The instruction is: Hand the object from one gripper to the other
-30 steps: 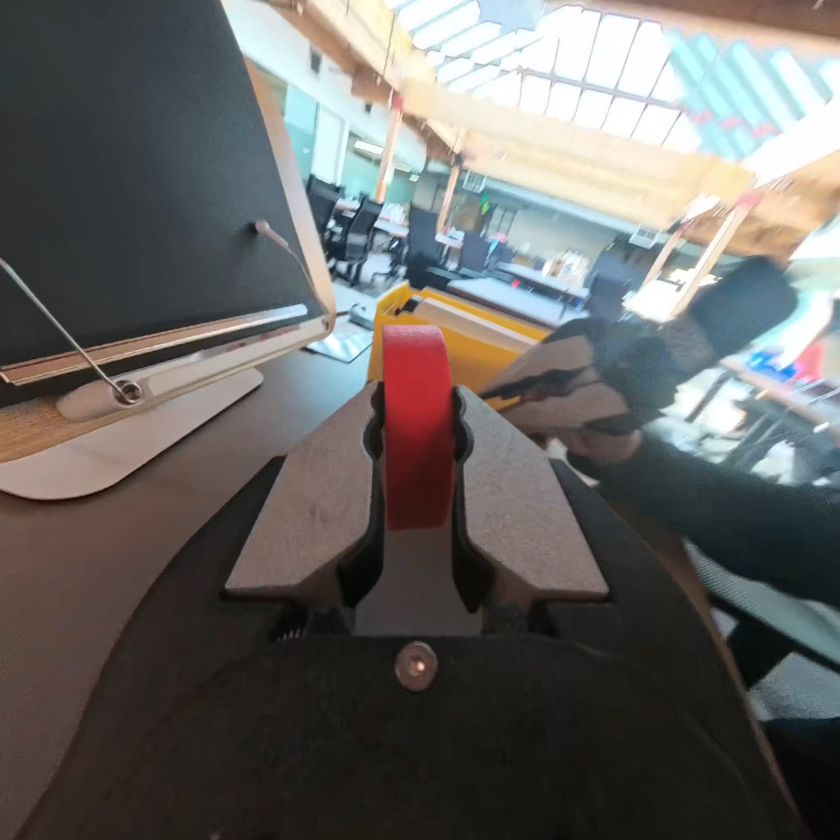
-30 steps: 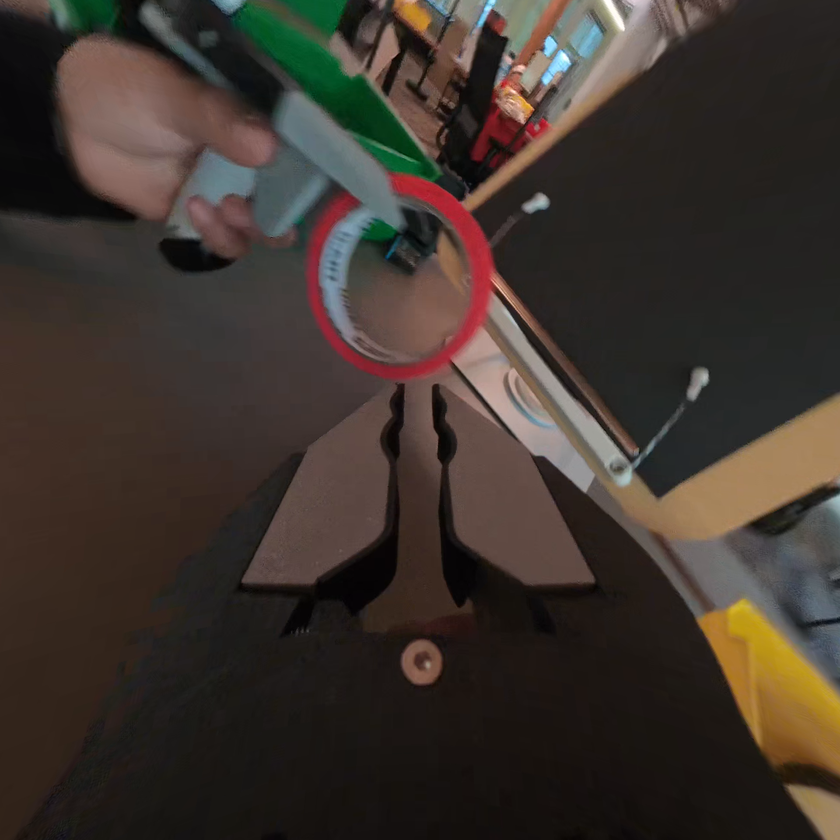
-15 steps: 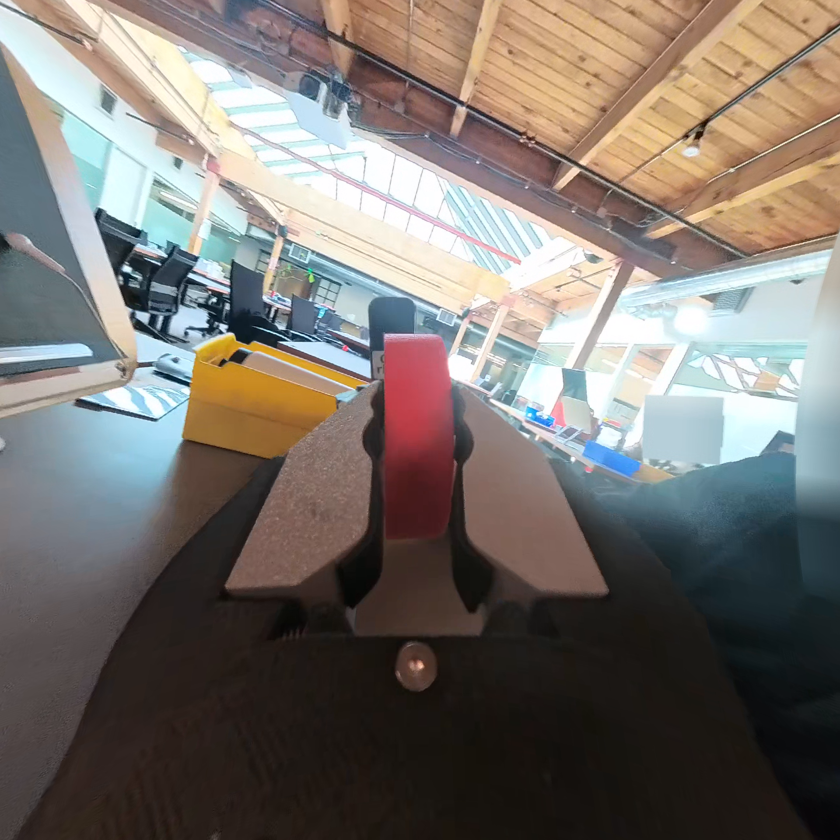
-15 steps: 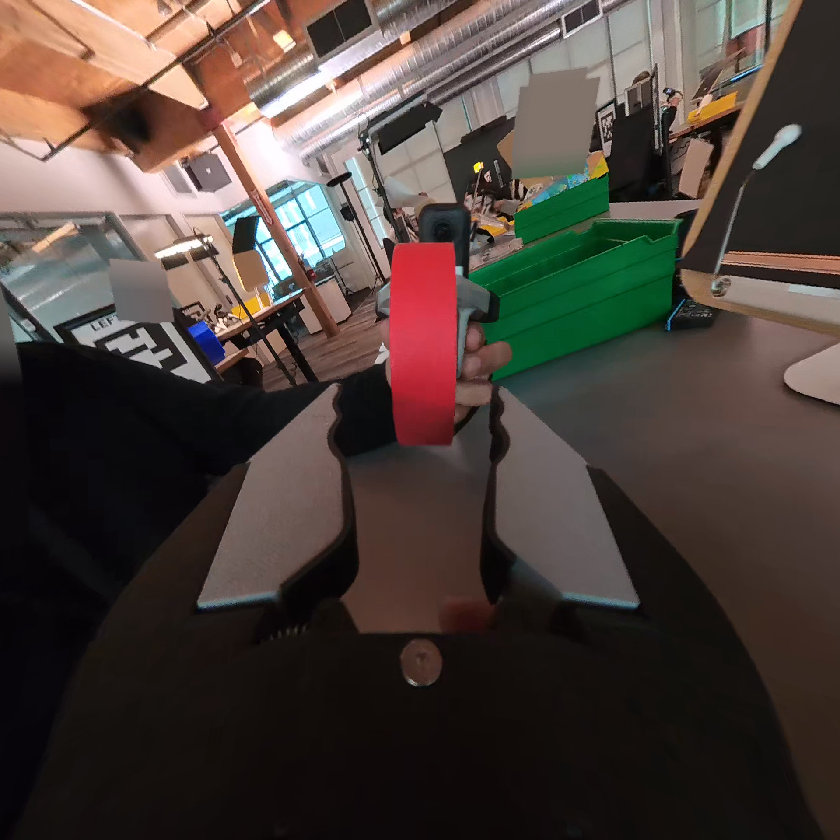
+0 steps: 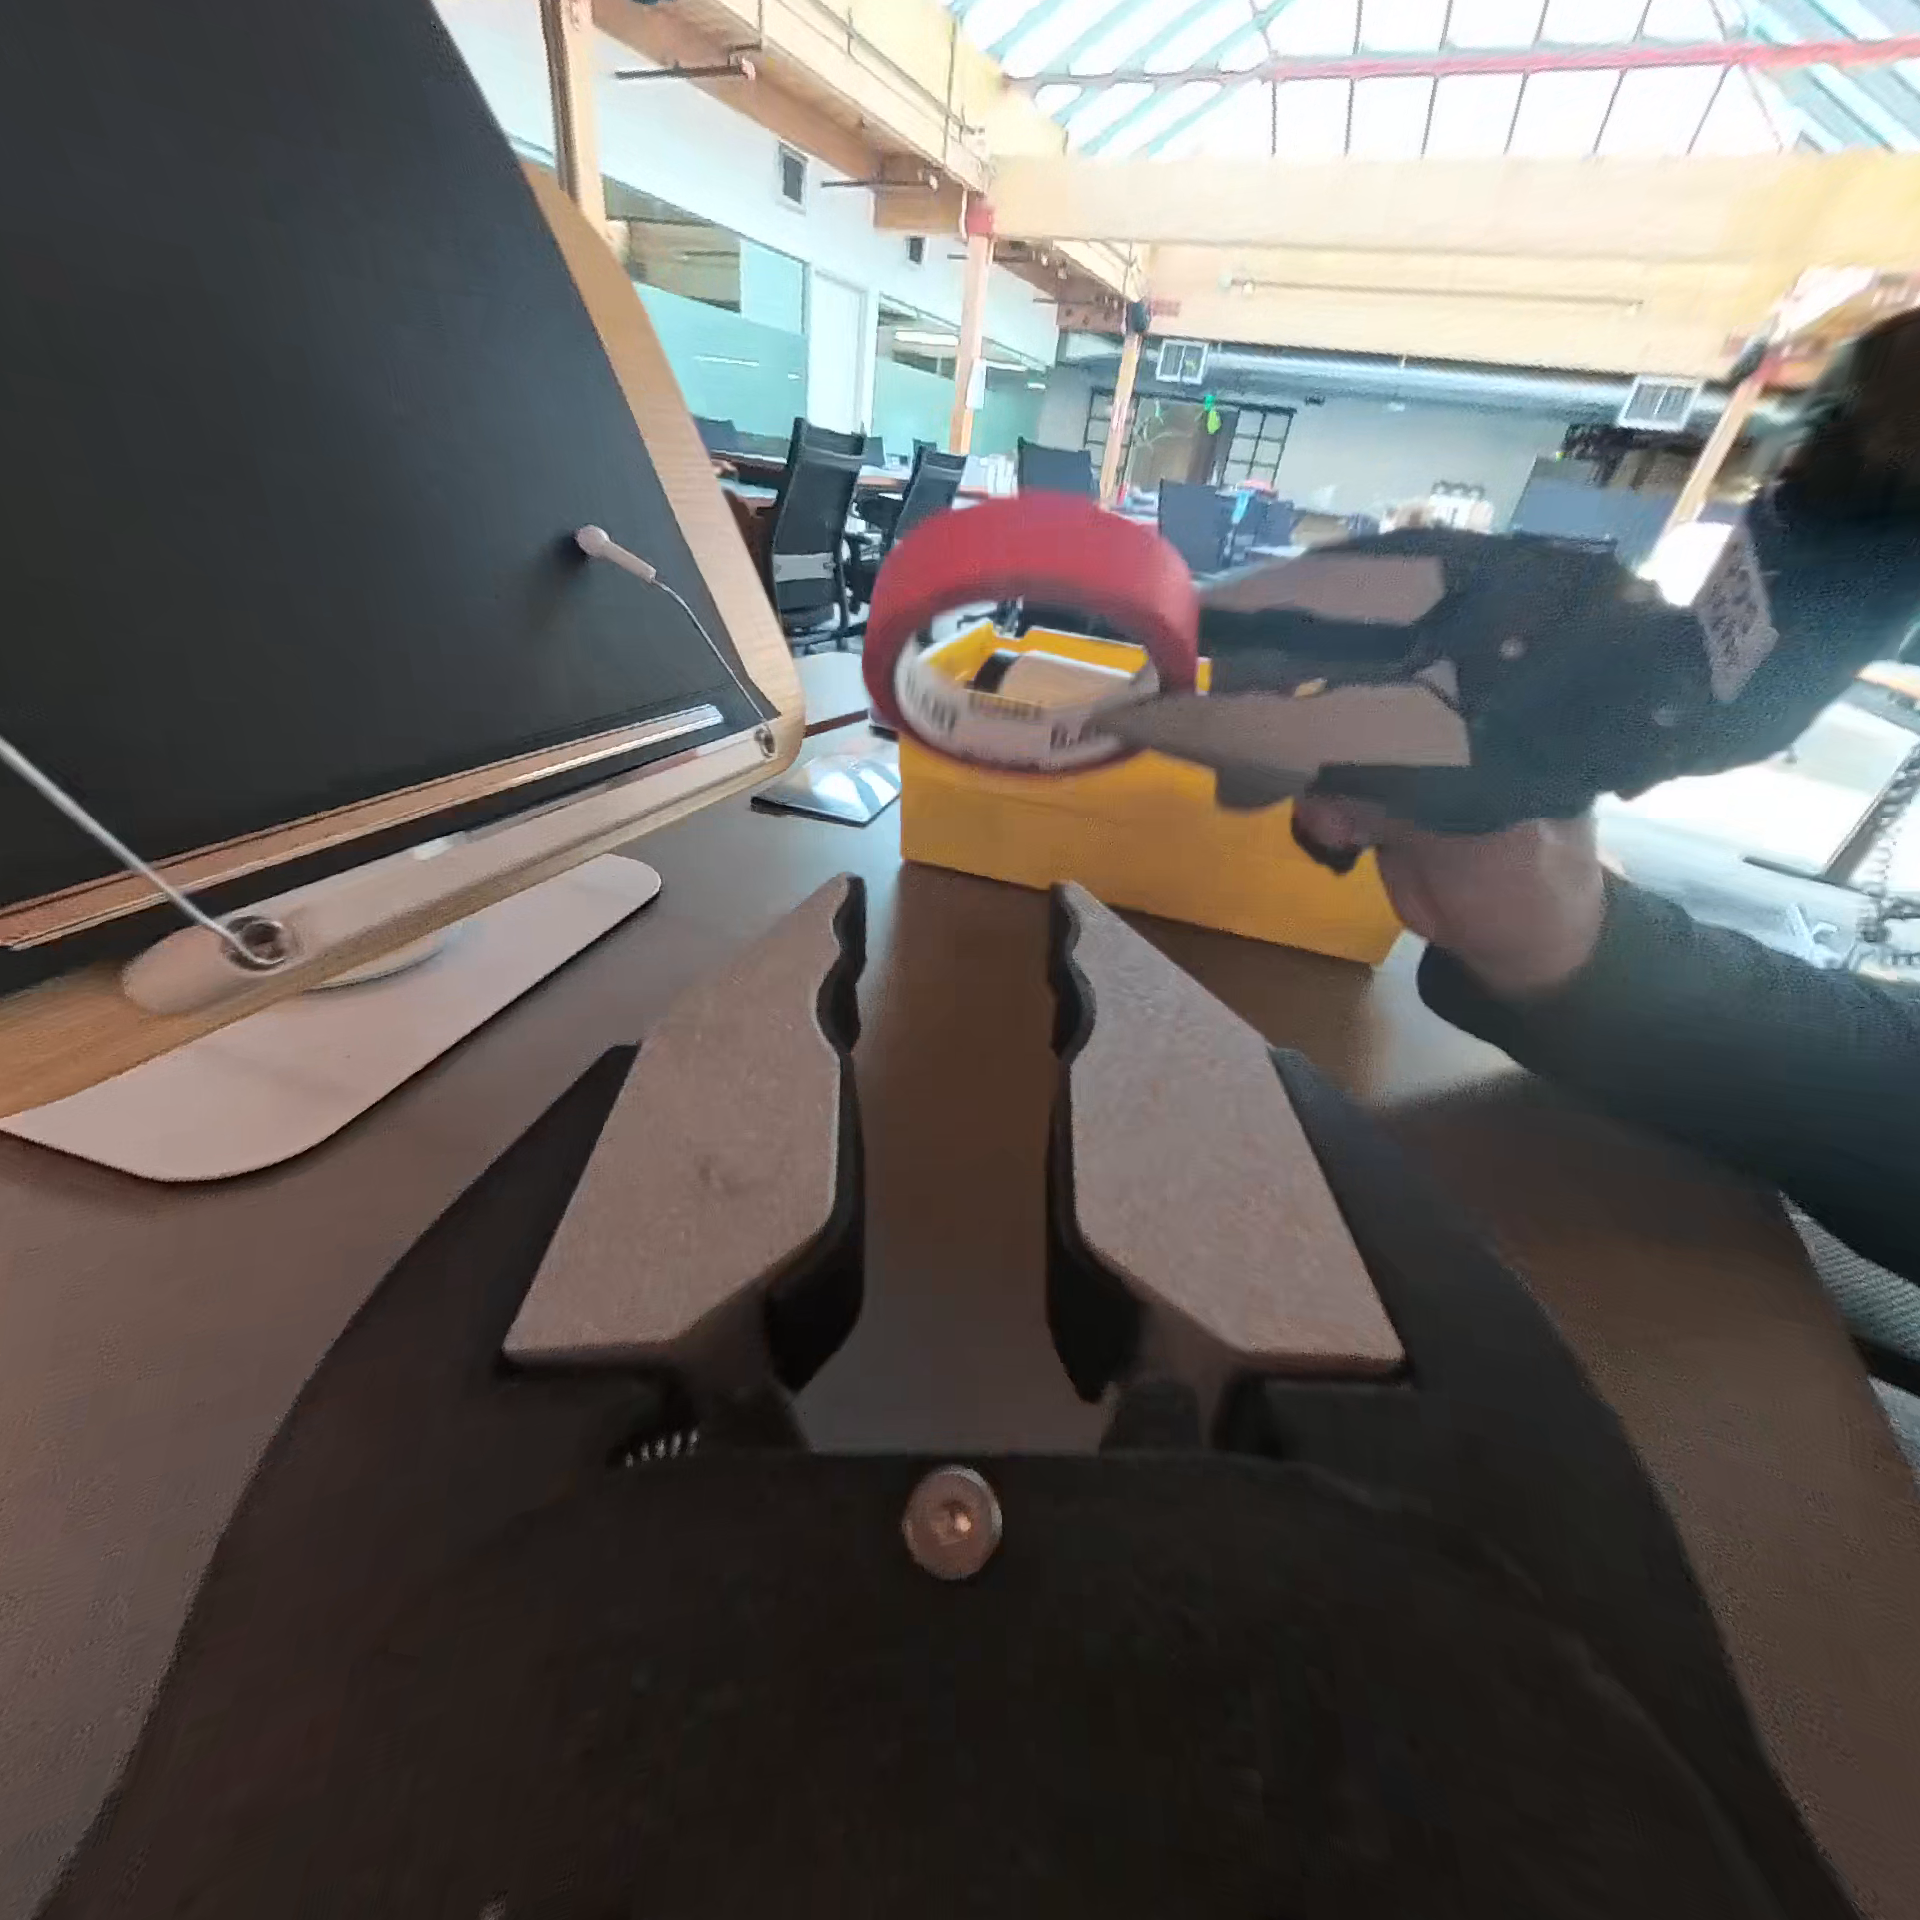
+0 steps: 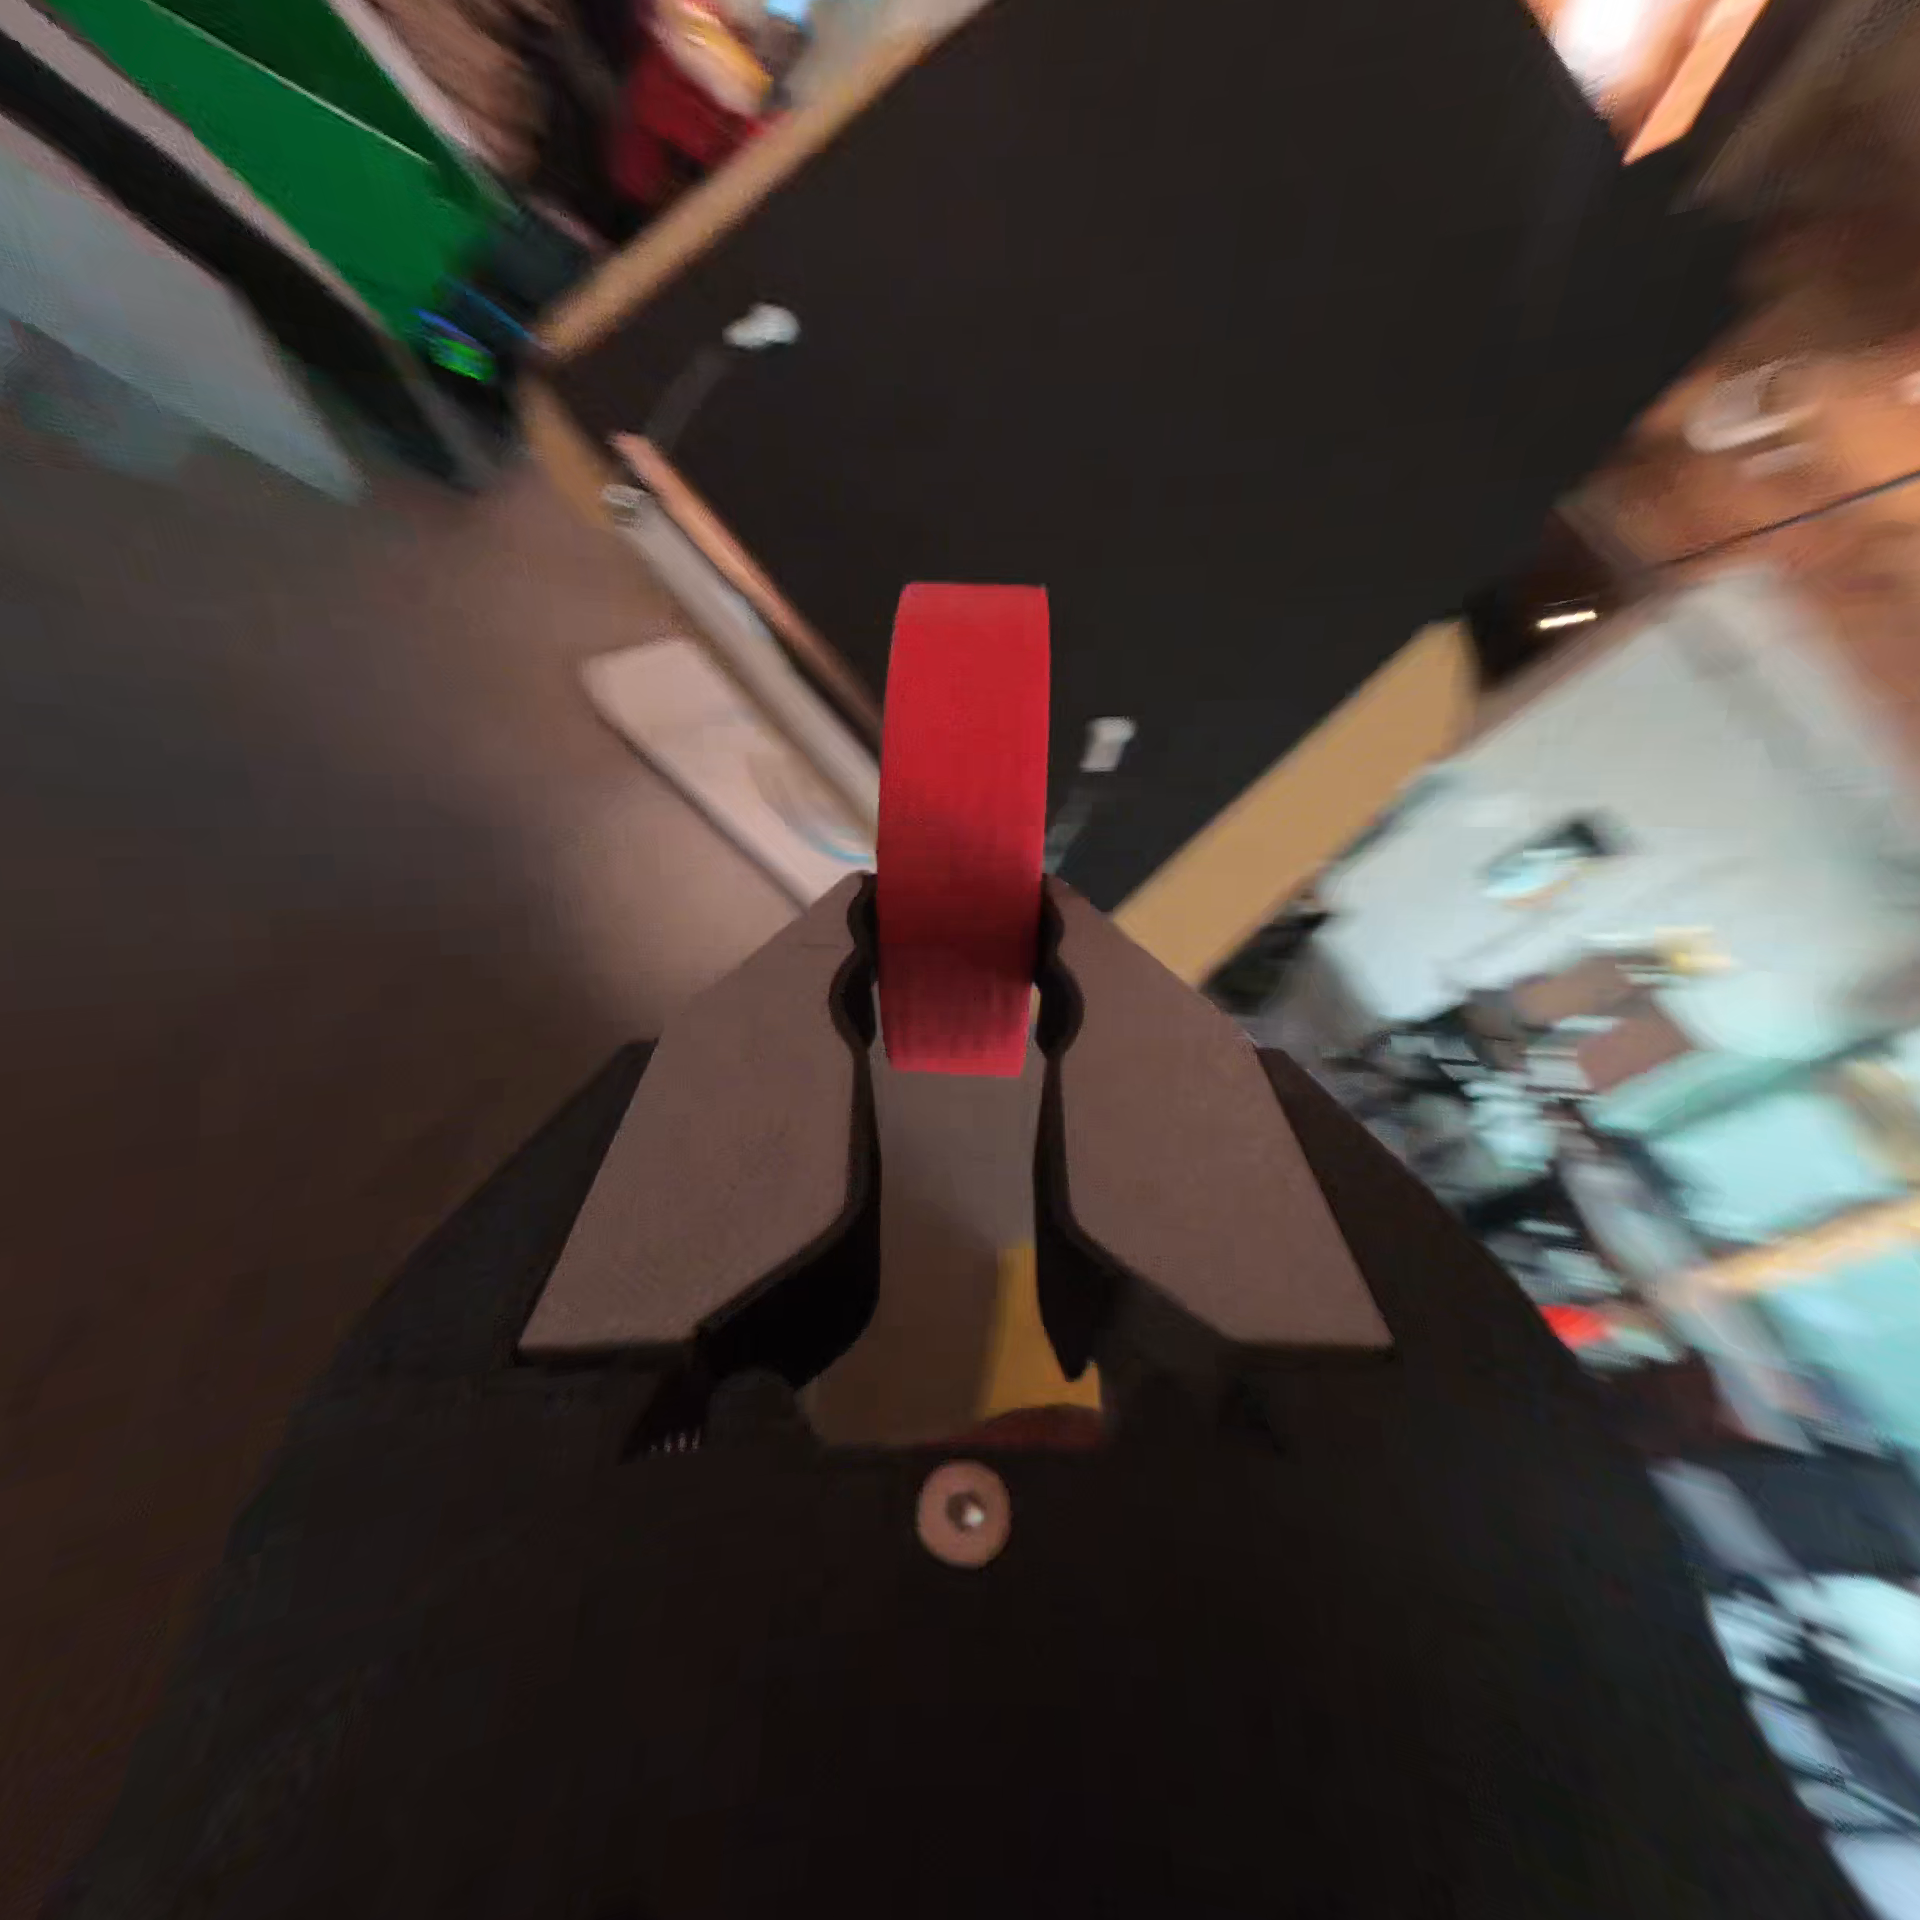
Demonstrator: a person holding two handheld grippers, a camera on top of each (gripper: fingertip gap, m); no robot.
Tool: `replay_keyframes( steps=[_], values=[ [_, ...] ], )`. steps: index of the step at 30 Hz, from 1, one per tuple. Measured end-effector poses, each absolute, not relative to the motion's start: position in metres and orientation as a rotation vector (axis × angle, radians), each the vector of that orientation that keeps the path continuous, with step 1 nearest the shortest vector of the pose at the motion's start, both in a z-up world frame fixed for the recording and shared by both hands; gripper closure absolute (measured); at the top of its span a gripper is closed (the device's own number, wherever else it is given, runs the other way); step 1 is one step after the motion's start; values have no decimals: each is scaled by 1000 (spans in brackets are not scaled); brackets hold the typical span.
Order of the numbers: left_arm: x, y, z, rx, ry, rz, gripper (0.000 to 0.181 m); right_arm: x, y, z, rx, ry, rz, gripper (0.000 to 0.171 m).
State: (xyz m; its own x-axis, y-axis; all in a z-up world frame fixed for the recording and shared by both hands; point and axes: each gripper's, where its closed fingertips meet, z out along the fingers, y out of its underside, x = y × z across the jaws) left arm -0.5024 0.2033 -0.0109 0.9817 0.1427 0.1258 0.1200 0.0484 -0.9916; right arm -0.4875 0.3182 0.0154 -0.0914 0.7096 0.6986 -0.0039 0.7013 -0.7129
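Red ring-shaped tape roll [image 6: 961, 831] sits clamped in the right hand-held gripper [image 6: 958, 935] mid-frame; the left hand-held gripper [image 5: 954, 935] gapes empty over the dark bench [image 5: 156, 1299].

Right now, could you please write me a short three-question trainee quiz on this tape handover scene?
1. True or false: the left gripper is empty.
2. Which gripper holds the red tape roll? A left, B right
3. Fill in: behind the roll in the left wrist view sits a ____ bin on the dark table.

Key: 1 true; 2 B; 3 yellow.
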Motion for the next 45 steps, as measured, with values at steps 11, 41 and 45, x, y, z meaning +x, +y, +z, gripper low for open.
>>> replay_keyframes(
  steps=[11, 41, 45],
  values=[
    [-498, 210, -27, -1599, -190, 15, 159, -431, 420, 99, -865, -1117, 672, 146],
    [-507, 214, -51, -1714, -237, 48, 161, -485, 318, -70, -1200, -1967, 954, 105],
    [-506, 215, -52, -1733, -218, 79, 160, -494, 309, -78, -1137, -1938, 932, 107]
  ],
)
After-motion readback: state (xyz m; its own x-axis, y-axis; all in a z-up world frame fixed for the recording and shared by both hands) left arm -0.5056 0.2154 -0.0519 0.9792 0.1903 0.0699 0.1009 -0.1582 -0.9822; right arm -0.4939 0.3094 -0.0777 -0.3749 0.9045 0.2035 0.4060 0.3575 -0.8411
